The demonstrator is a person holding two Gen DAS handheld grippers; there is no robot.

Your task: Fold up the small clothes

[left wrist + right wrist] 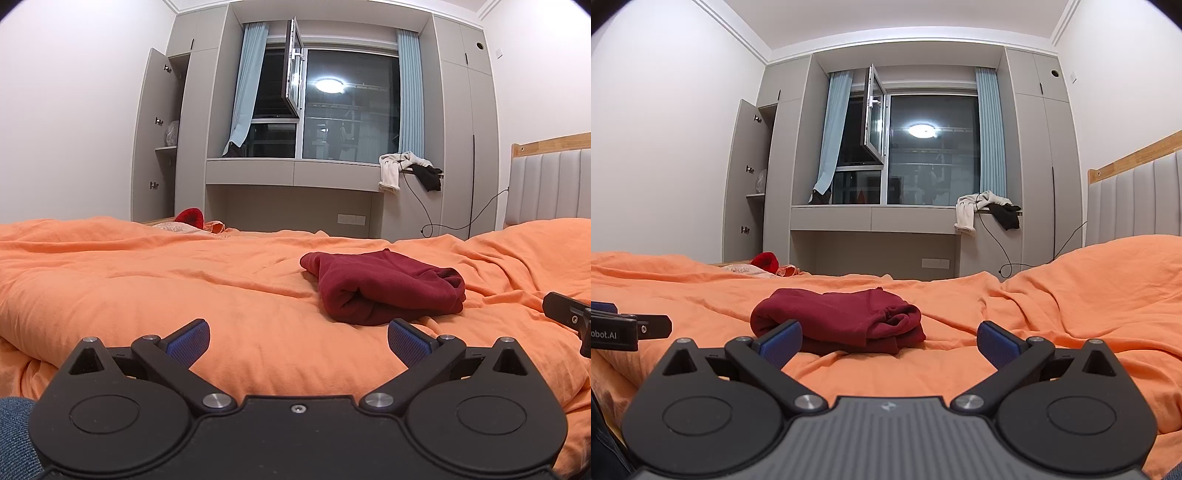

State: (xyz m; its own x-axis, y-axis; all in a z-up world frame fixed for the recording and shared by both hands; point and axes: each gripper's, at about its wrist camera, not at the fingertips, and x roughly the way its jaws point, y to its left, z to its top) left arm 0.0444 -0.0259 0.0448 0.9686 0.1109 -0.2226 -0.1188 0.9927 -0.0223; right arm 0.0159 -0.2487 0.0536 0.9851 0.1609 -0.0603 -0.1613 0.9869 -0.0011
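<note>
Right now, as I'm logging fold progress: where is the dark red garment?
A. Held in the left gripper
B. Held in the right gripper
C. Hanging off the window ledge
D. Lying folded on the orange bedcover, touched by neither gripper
D: the dark red garment lies bundled on the orange bedcover, while the left gripper and right gripper have their fingers spread, holding nothing.
</note>
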